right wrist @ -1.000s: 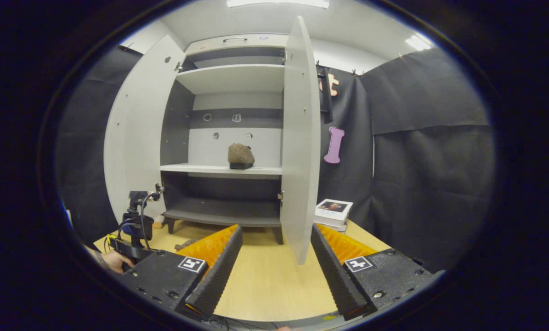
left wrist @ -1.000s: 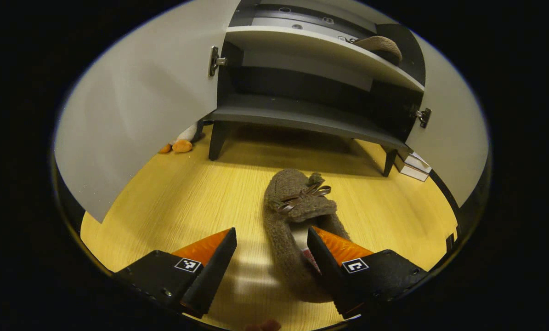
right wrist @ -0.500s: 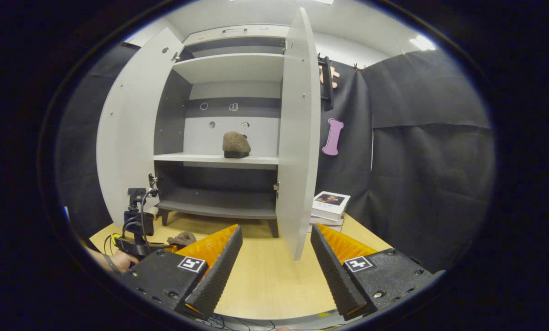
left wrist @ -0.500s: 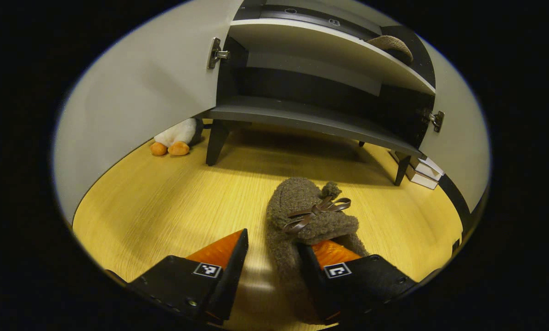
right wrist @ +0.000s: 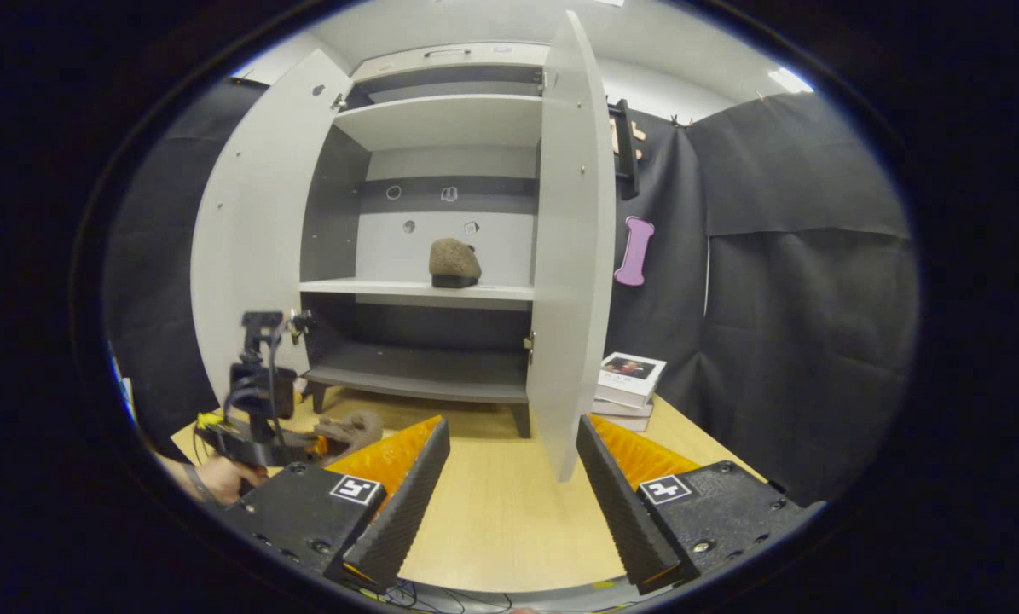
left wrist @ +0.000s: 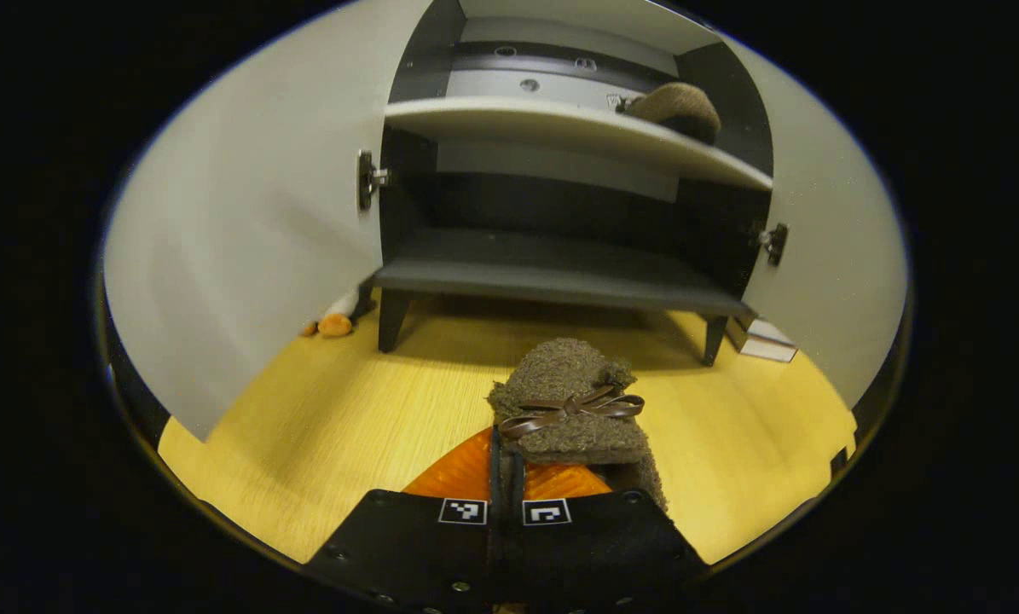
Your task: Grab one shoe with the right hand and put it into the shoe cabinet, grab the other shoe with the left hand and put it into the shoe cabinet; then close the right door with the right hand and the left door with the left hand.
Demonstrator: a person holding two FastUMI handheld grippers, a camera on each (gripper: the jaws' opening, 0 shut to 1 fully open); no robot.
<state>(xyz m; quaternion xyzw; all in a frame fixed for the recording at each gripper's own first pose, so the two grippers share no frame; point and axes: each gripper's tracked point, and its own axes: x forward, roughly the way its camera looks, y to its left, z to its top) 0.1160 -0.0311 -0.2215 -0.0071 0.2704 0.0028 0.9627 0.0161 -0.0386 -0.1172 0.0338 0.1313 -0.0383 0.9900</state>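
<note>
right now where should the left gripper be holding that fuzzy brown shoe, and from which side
By the edge of the heel opening, coming from behind the heel. The shoe points toe-first at the cabinet, and its soft collar is thin enough to pinch. The left gripper already has its fingers closed there, just behind the bow.

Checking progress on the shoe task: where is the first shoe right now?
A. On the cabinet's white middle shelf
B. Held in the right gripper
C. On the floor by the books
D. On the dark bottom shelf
A: the right gripper view shows the first shoe sitting on the white middle shelf, while the right gripper stands open with nothing between its fingers.
</note>
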